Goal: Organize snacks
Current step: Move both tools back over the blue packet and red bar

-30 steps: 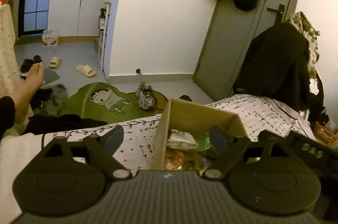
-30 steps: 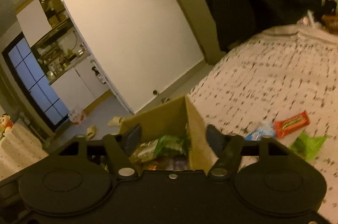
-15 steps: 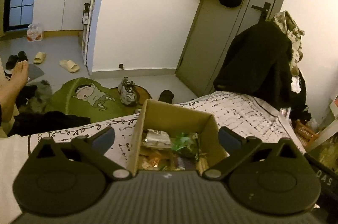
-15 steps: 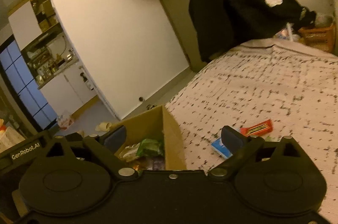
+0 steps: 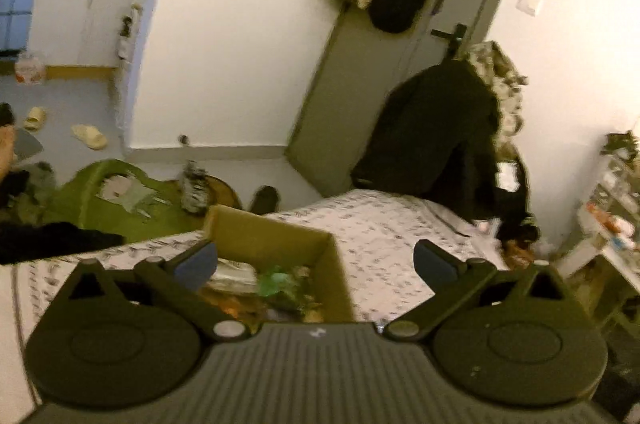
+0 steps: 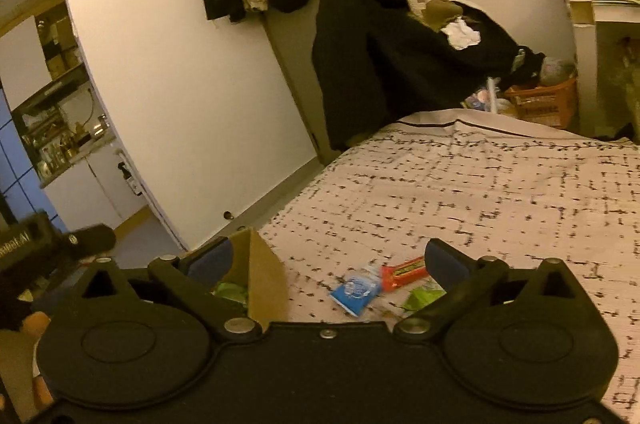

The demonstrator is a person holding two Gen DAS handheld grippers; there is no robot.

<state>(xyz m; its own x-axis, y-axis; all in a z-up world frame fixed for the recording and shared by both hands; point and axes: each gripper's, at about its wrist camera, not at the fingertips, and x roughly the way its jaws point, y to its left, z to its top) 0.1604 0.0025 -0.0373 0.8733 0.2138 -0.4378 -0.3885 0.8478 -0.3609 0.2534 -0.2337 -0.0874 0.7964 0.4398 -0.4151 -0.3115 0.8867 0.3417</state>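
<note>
An open cardboard box (image 5: pixel 272 236) stands on the patterned bed cover (image 5: pixel 384 224), with several snack packets inside, one of them green (image 5: pixel 276 280). My left gripper (image 5: pixel 315 260) hangs over the box, open and empty. In the right wrist view the box's corner (image 6: pixel 264 272) is at lower left. A blue packet (image 6: pixel 356 292), a red-orange bar (image 6: pixel 404 270) and a green packet (image 6: pixel 424 296) lie loose on the cover (image 6: pixel 480 204). My right gripper (image 6: pixel 327 258) is above them, its jaws opening, nothing between them.
A chair draped in a black coat (image 5: pixel 432 128) stands past the bed's far end, beside a door (image 5: pixel 360 96). A green rug (image 5: pixel 100 192) and shoes lie on the floor. An orange basket (image 6: pixel 544 100) and shelves sit at right.
Both grippers' jaws have spread wider. The left view lifted and turned right, so the box sits lower. The right gripper swung right, from over the box to over the loose snacks.
</note>
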